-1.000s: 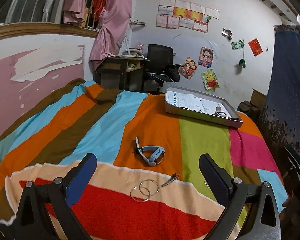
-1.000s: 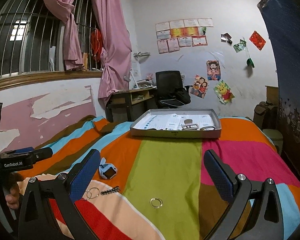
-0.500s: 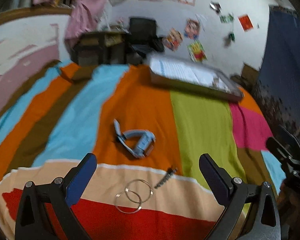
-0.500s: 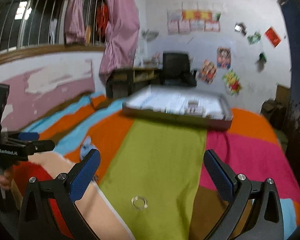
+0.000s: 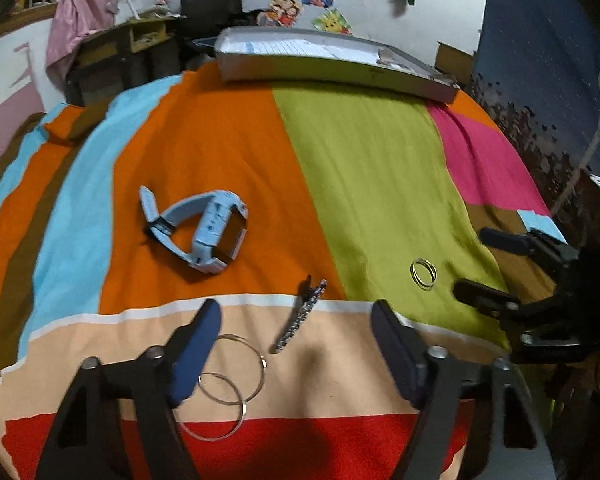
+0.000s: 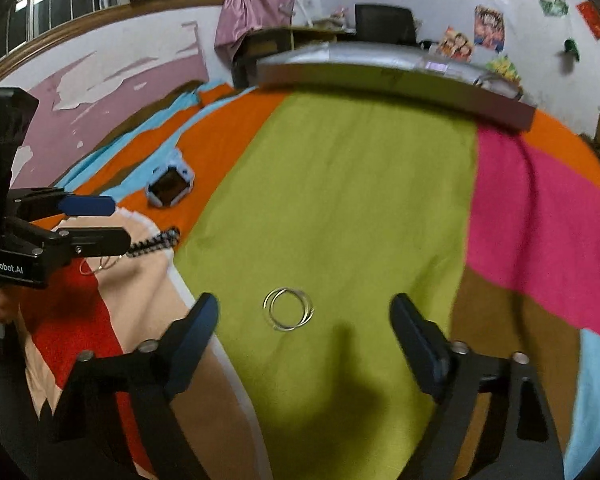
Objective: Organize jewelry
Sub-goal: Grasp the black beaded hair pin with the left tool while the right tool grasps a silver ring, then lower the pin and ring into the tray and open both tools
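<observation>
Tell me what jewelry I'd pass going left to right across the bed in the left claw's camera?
Blue watch → big silver hoops → sparkly hair clip → small rings on the green stripe.

A pale-blue watch (image 5: 204, 232) lies on the bed's orange stripe, a beaded clip (image 5: 298, 322) nearer, large hoops (image 5: 226, 392) on beige, small rings (image 6: 288, 309) on green.
</observation>
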The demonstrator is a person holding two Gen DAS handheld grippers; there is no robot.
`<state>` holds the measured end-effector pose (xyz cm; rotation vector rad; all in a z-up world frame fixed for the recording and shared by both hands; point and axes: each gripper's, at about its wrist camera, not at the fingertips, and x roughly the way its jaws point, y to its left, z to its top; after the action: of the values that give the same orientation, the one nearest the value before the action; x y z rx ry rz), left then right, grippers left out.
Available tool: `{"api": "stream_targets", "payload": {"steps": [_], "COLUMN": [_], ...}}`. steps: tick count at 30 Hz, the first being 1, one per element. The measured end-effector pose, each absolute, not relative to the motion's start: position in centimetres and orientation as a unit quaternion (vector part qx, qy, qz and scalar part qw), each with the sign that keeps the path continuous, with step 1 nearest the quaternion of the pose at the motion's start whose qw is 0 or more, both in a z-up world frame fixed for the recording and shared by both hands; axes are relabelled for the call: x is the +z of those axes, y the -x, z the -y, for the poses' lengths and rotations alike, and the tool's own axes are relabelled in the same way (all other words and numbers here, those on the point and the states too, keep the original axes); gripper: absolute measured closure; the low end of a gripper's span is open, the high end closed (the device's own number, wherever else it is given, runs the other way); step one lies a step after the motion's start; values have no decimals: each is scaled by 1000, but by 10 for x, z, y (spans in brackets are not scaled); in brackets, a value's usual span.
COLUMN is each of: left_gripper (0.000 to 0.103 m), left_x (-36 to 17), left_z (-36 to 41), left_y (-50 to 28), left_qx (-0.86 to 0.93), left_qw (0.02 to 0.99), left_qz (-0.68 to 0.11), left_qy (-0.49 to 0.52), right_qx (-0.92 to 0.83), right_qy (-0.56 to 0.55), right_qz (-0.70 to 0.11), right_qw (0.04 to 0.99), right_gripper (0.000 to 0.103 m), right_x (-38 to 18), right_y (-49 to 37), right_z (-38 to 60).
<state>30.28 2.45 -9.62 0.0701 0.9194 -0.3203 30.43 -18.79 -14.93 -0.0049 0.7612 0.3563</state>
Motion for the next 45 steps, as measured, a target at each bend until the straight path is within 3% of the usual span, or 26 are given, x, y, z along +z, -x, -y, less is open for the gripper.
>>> {"api": "stream_targets", "payload": {"steps": [4, 17, 20, 21, 34, 45], "left_gripper": [59, 88, 94, 95, 97, 97], "left_x": [-111, -123, -124, -124, -110, -45], "left_z": [-23, -8, -9, -10, -13, -4], "left_y": [-312, -317, -317, -317, -309, -359], "left_qx": [-165, -182, -184, -185, -208, -205], "left_qw": [867, 857, 854, 854, 865, 899], "left_qz": [-470, -480, -484, -484, -457, -383], "left_qy": [-27, -50, -44, -42, -1, 55], "right_qx": [184, 188, 190, 193, 214, 218], "right_qy": [-20, -64, -63, -65, -70, -45], "right_qz": [-392, -413, -413, -413, -360, -291], "right_qw": [901, 889, 888, 888, 905, 931], "right_gripper": [34, 58, 72, 76, 77, 77], "right_x": [-165, -194, -196, -196, -167, -89], "right_y": [-312, -330, -331, -331, -317, -324], "right_z": [183, 177, 175, 176, 179, 206]}}
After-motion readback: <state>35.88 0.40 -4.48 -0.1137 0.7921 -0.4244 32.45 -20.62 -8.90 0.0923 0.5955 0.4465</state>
